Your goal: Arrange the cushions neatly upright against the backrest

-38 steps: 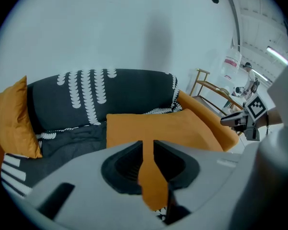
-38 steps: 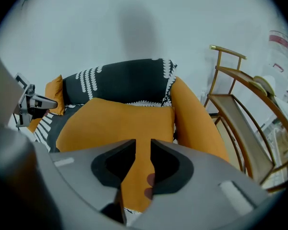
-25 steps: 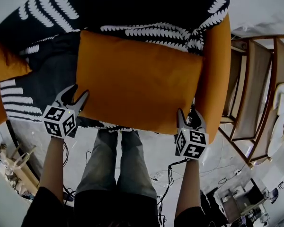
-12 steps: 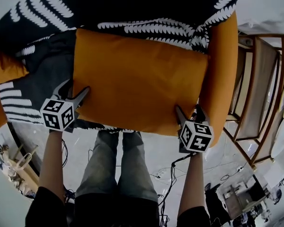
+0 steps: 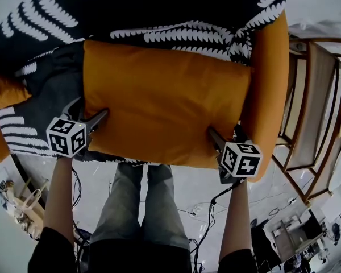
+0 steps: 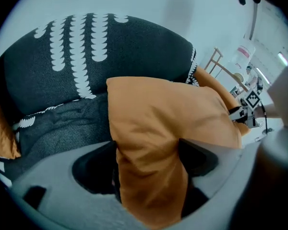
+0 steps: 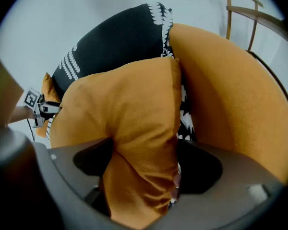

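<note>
A large orange cushion lies flat on the dark sofa seat, its far edge at the black-and-white patterned backrest. My left gripper stands at the cushion's near left corner, and my right gripper at its near right corner. Both pairs of jaws have just been opening and now stand wide. In the left gripper view the cushion's corner still lies between the spread jaws of the left gripper. The right gripper view shows the same: cushion fabric bulges loosely inside the right gripper.
An orange armrest rises at the right of the seat. A second orange cushion and a striped dark cushion sit at the left. Wooden frames stand to the right. Cables lie on the floor by the person's legs.
Both grippers have sunk with the cushion towards the seat. Their jaws have spread from a grip on the corners to wide apart.
</note>
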The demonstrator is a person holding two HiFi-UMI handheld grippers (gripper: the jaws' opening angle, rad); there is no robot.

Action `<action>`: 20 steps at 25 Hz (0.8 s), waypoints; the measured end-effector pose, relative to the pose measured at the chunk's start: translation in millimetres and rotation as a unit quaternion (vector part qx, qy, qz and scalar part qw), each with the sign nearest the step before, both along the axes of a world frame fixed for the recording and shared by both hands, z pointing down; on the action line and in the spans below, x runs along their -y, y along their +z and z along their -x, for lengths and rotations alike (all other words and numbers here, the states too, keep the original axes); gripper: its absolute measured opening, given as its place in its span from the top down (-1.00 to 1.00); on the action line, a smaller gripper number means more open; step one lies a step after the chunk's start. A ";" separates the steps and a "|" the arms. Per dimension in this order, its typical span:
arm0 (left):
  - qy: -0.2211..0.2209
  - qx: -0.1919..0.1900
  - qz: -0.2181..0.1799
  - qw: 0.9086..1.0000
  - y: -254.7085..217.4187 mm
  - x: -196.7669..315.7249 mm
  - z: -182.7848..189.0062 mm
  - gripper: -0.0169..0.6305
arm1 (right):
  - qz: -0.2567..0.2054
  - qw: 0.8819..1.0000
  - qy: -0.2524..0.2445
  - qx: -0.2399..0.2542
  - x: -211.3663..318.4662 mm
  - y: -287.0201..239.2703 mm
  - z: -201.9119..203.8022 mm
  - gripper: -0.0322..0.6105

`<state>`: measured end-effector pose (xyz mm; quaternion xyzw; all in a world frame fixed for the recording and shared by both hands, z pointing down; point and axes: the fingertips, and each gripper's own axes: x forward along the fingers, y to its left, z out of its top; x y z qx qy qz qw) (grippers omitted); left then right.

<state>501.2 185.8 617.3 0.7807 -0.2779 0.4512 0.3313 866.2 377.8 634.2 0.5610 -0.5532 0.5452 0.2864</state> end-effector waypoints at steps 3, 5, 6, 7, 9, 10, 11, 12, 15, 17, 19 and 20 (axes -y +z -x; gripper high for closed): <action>0.003 -0.009 0.014 1.000 8.0 0.7 -3.4 -0.36 | 0.006 1.000 0.001 0.012 2.0 5.7 0.4 -0.44; -0.001 -0.018 0.024 1.000 12.4 2.2 -5.7 -0.36 | 0.004 1.000 0.000 0.013 5.9 10.5 0.9 -0.44; -0.002 -0.022 0.027 0.999 14.0 1.9 -6.9 -0.35 | 0.003 1.000 0.000 0.015 6.9 12.6 1.3 -0.44; -0.002 -0.026 0.030 0.999 15.1 1.3 -8.4 -0.31 | 0.002 1.000 -0.001 0.017 7.4 14.3 1.5 -0.44; 0.000 -0.033 0.032 0.999 17.0 0.1 -11.2 -0.25 | 0.001 1.000 -0.002 0.020 8.1 16.5 1.6 -0.44; 0.000 -0.035 0.034 0.999 17.7 -0.3 -12.1 -0.23 | -0.001 1.000 -0.002 0.020 8.6 17.2 1.9 -0.44; 0.002 -0.036 0.035 0.999 18.0 -0.8 -12.9 -0.20 | -0.003 1.000 -0.003 0.018 9.2 17.6 2.4 -0.44; 0.005 -0.036 0.037 0.999 18.0 -1.3 -13.9 -0.17 | -0.006 1.000 -0.003 0.016 9.9 17.8 2.8 -0.43; 0.022 -0.040 0.038 0.998 15.4 -3.5 -18.0 -0.02 | -0.016 1.000 -0.002 0.009 11.6 16.3 4.0 -0.37; 0.029 -0.042 0.037 0.998 11.3 -5.0 -18.7 0.07 | -0.020 1.000 -0.009 0.002 11.9 12.4 6.7 -0.27; 0.030 -0.047 0.027 0.998 6.5 -5.2 -19.4 0.15 | -0.024 1.000 -0.016 -0.010 12.8 7.3 9.2 -0.15; 0.032 -0.049 0.020 0.998 3.6 -5.8 -20.2 0.21 | -0.025 0.999 -0.019 -0.017 13.0 4.5 10.2 -0.10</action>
